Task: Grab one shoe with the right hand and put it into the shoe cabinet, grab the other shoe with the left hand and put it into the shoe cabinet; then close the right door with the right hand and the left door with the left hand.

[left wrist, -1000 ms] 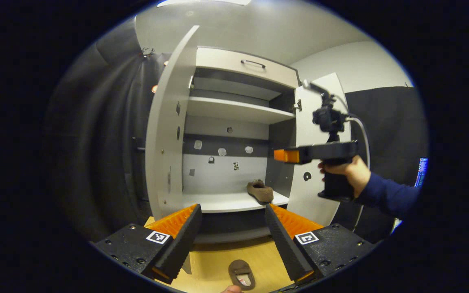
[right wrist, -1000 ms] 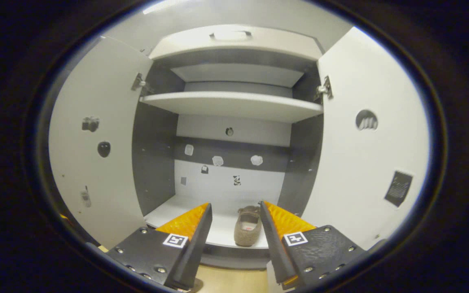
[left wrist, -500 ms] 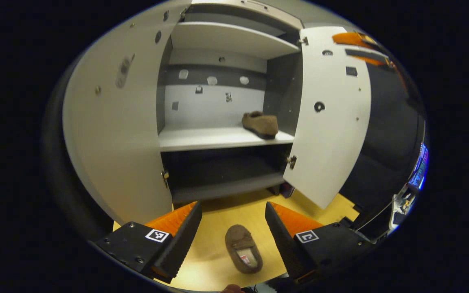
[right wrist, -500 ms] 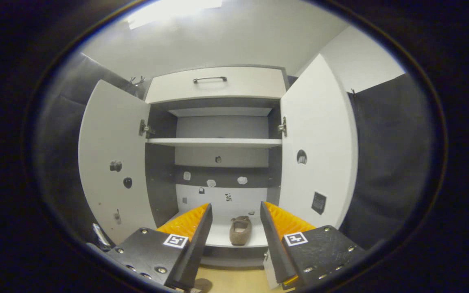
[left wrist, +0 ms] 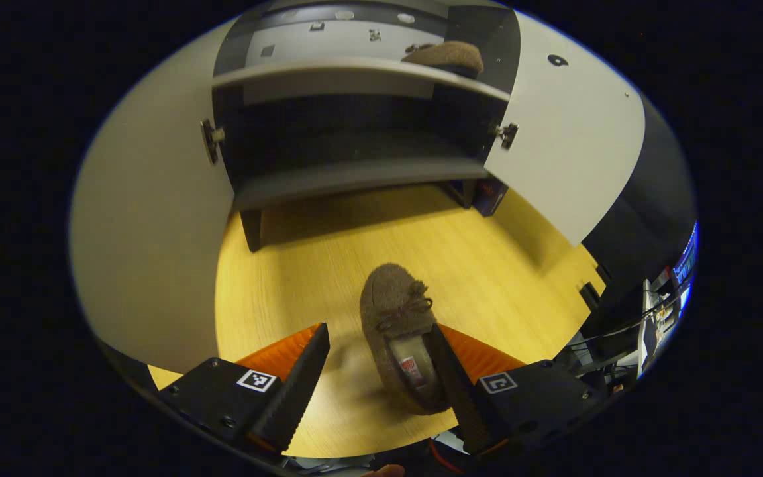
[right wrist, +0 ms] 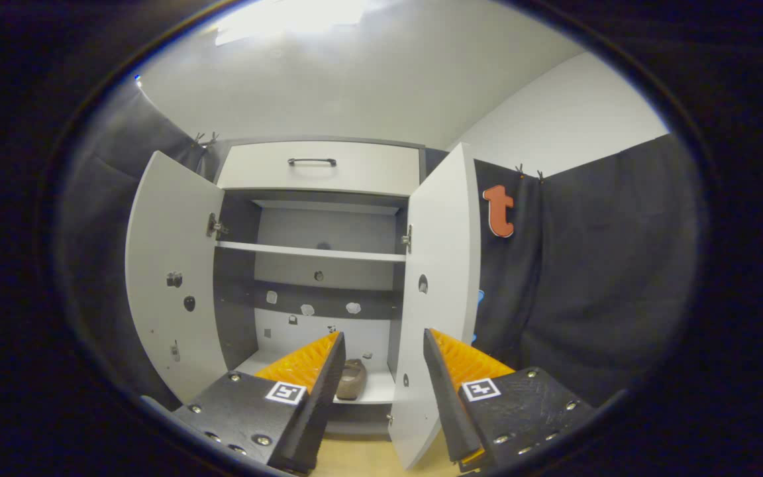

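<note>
One brown slipper-like shoe (left wrist: 395, 298) lies on the yellow wooden floor, toe toward the cabinet. My left gripper (left wrist: 379, 334) is open and straddles its heel end, and the finger on the view's right overlaps the shoe's side. The other brown shoe (left wrist: 444, 56) rests on the cabinet's white middle shelf (left wrist: 328, 73), toward its right side. In the right gripper view that same shoe (right wrist: 353, 379) shows small on the shelf, well beyond my open and empty right gripper (right wrist: 381, 371). The white shoe cabinet (right wrist: 318, 252) has both doors swung open.
The left door (left wrist: 150, 232) and right door (left wrist: 573, 139) flank the floor patch in front of the cabinet. The right door's edge (right wrist: 438, 298) stands just beyond my right gripper. A drawer with a dark handle (right wrist: 312, 162) tops the cabinet. Black cloth walls surround the booth.
My left gripper has tipped down and closed in on the floor shoe, which now lies between its fingers. My right gripper has drawn back from the cabinet and swung right.
</note>
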{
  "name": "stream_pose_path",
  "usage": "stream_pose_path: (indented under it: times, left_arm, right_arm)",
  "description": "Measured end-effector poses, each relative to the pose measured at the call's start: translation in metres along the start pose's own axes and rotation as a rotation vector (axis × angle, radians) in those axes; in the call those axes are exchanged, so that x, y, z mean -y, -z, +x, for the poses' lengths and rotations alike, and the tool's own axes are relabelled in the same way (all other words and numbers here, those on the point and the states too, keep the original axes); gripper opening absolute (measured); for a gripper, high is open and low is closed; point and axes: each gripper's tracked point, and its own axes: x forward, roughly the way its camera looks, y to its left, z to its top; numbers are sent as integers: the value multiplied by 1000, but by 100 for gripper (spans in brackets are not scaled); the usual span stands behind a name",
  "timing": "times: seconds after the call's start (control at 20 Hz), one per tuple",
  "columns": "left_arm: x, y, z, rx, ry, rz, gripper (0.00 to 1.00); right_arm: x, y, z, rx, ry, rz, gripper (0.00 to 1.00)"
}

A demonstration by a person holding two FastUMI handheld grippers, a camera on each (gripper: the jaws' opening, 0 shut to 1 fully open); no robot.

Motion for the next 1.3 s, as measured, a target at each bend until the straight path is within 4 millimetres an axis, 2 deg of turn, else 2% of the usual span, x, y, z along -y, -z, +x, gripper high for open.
stream_pose_path:
  times: [0.15,0.25,0.45,0.65,0.7,0.75,0.85,0.95,1.0,1.05,1.1,1.3]
  left_arm:
    - [-2,26,26,-108,23,-33,93]
    - [1,45,43,-174,37,-59,92]
    - [-4,59,63,-237,32,-100,83]
    - [5,56,68,-230,77,-151,67]
    - [6,56,71,-227,73,-175,55]
    - [7,56,70,-246,72,-194,48]
    - [5,56,70,-251,68,-231,46]
    - [2,55,71,-247,61,-266,38]
    - [1,55,71,-244,56,-294,29]
    - [0,54,70,-234,48,-316,27]
    - [-1,54,71,-235,44,-322,19]
    - [-4,49,69,-194,12,-285,2]
  right_arm:
    - [19,1,-5,-7,39,-24,68]
    - [28,2,-8,-17,61,-38,70]
    - [40,19,-6,-46,76,-70,71]
    - [47,24,-9,-51,85,-106,69]
    - [48,26,-8,-51,85,-103,69]
    - [49,26,-8,-50,85,-101,69]
    - [52,26,-6,-44,84,-101,71]
    - [54,27,-4,-43,79,-103,71]
    - [54,29,-3,-44,76,-102,71]
    - [55,31,-2,-46,71,-101,71]
    - [56,33,-1,-47,69,-103,71]
    - [60,34,1,-42,71,-118,69]
